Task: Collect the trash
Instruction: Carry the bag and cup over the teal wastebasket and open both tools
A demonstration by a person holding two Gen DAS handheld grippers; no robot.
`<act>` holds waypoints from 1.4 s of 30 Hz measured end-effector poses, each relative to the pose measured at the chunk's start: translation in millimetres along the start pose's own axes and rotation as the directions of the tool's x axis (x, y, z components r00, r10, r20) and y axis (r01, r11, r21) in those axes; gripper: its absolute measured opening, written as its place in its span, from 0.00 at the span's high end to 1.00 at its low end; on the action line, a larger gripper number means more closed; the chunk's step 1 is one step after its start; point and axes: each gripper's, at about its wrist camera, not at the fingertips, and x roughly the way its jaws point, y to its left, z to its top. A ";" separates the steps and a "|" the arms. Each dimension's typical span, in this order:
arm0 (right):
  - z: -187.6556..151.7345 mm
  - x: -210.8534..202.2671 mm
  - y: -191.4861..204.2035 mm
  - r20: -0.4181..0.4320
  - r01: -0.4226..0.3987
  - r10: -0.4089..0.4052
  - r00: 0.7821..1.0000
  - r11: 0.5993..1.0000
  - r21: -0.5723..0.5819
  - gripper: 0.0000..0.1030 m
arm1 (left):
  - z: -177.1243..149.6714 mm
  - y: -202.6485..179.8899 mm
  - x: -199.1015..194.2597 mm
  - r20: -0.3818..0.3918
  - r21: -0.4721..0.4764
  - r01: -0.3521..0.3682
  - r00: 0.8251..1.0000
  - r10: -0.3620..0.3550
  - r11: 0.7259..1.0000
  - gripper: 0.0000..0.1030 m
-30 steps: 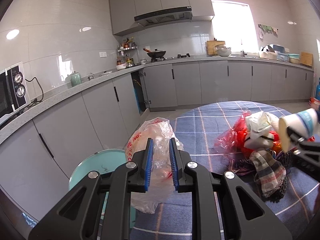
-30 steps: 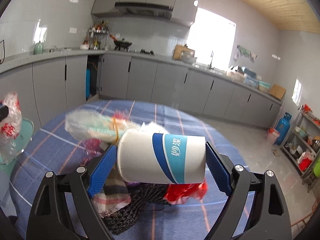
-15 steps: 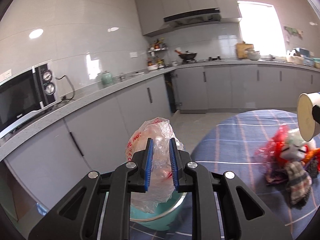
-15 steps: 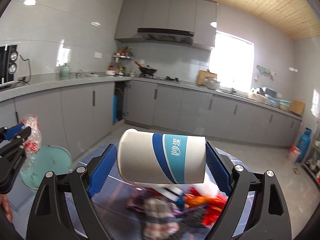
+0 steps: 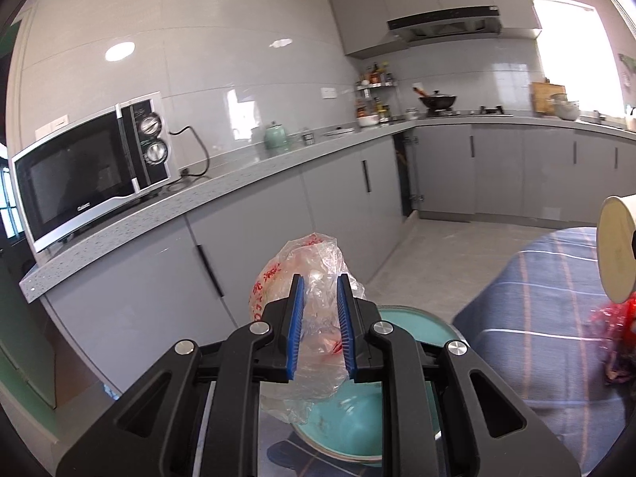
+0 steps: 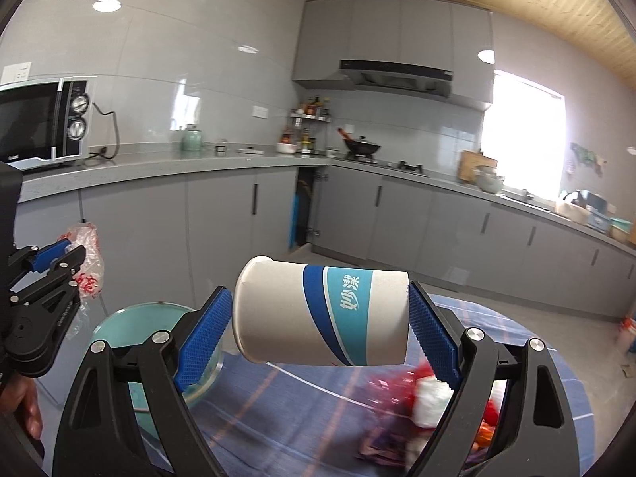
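Swung away from the table (image 6: 302,409) since a second ago, both loads raised. Left gripper (image 5: 320,330) clamped on plastic bag (image 5: 314,318), directly above teal bin (image 5: 413,326). Right gripper (image 6: 320,328) clamped on paper cup (image 6: 318,314) lying sideways, bin (image 6: 159,318) down-left, nearer the left.

White-blue paper cup (image 6: 322,316) lying sideways, crumpled clear plastic bag (image 5: 314,318) above teal bin (image 5: 357,429)
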 end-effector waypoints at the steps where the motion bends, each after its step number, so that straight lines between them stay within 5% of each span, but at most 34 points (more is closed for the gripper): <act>1: 0.6 3.8 4.4 -0.001 -0.013 0.013 1.000 1.000 -0.002 0.16 | -0.1 3.1 4.0 -0.004 0.000 -0.014 1.000 0.014 1.000 0.82; 17: 0.7 57.4 60.5 -0.051 -0.161 0.160 0.986 0.987 -0.017 0.16 | -6.1 28.2 45.1 -0.083 0.003 -0.122 0.989 0.122 0.992 0.81; 42: -10.9 103.2 96.5 -0.113 -0.264 0.258 0.960 0.964 -0.043 0.16 | -20.7 37.1 83.8 -0.159 -0.003 -0.084 0.984 0.082 0.996 0.80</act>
